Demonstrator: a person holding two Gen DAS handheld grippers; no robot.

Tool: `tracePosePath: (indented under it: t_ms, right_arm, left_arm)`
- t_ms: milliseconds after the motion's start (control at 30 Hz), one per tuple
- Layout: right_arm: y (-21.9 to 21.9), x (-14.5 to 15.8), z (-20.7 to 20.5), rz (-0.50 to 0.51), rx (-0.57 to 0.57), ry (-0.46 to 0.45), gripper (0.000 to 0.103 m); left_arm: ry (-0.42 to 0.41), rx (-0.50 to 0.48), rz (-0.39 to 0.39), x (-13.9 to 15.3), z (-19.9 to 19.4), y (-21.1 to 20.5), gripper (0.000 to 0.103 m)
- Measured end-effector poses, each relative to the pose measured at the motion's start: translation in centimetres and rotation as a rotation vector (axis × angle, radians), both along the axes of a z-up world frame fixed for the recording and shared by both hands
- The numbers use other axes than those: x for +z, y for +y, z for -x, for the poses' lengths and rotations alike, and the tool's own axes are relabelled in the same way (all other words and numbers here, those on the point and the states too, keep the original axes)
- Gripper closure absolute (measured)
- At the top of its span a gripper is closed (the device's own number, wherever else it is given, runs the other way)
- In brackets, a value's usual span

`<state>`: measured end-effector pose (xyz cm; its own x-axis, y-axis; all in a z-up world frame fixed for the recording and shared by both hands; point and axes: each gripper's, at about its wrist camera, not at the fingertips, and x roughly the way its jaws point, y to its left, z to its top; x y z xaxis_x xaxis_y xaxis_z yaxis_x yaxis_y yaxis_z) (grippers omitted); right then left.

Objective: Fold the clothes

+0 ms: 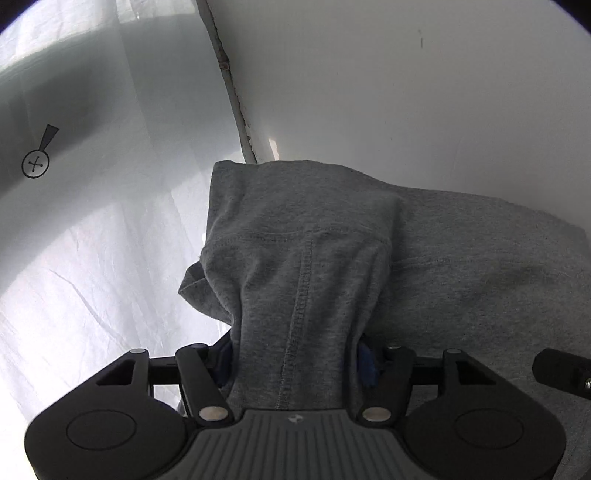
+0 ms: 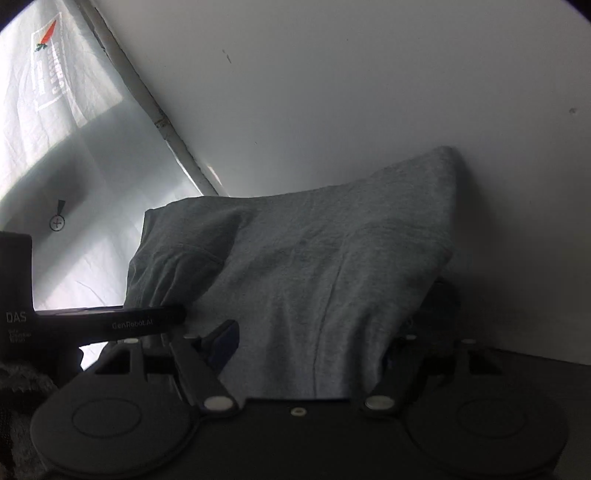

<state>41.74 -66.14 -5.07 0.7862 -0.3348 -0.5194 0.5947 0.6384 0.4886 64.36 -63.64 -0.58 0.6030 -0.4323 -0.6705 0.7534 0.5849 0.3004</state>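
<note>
A: Left gripper (image 1: 295, 354) first. Fingers (image 1: 367, 360) clenched on a bunched fold of the grey garment (image 1: 306, 236); the cloth runs straight up out of the grip, a stitched seam down its middle, blue pad showing on each side.

B: Right gripper (image 2: 306, 354): fingers (image 2: 225, 341) likewise clamped on the garment (image 2: 314, 258), which rises tent-like from the grip with its far corner highest against the wall (image 2: 369, 92).

A: Only the left view shows the rest of the garment spread flat to the right, on the white sheet (image 1: 92, 258) covering the desk.

B: Only the right view shows the left gripper's body (image 2: 110, 321) crossing from the left, and a carrot print (image 2: 47, 35) on the sheet.

A: Edges: the garment's far edge lies close to the wall seam (image 1: 232, 92). Open sheet to the left, with a printed cross-in-circle mark (image 1: 35, 164) well apart from the cloth.
</note>
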Motion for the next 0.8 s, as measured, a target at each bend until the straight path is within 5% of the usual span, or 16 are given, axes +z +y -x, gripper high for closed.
tracePosePath:
  t_ms: [33,133,300,333,500,567,633,700,800]
  right_arm:
    - [-0.8,-1.5,-0.1,-0.044,-0.001,0.031,0.032]
    - [-2.7,-5.1,0.3,-0.144,0.006,0.084,0.036]
    - [-3.6,-5.2,1.8,-0.092,0.008,0.065,0.035]
    - [-3.1,-4.4,2.0,-0.013,-0.001,0.048,0.043]
    - [-1.9,-2.1,1.7,0.324,0.032,-0.039,0.046]
    - [-3.4,-3.1,0.4,0.227,0.05,0.007,0.049]
    - [-5.6,-5.3,-0.8,-0.019,0.001,0.164,0.048]
    - [-6.2,-5.3,0.4,-0.079,-0.023,0.141,0.048]
    - [-4.7,-3.5,2.0,-0.006,-0.013,0.168,0.044]
  left_arm:
    - [0.022,0.013,-0.045,-2.1,-1.1,-1.0,0.038]
    - [0.051,0.068,-0.02,-5.4,-3.1,-1.4,0.039]
    - [0.154,0.177,0.176,-4.9,-5.1,1.4,0.037]
    - [0.151,0.185,0.2,-4.5,-4.9,1.8,0.035]
    - [0.151,0.188,0.293,-2.8,-2.2,4.9,0.026]
    - [0.162,0.192,0.33,-2.3,-0.7,6.3,0.022]
    - [0.181,0.222,0.343,-2.4,1.2,8.6,0.02]
    - [0.198,0.274,0.336,-2.2,3.0,11.4,0.02]
    - [0.241,0.366,0.386,-2.2,6.2,16.3,0.02]
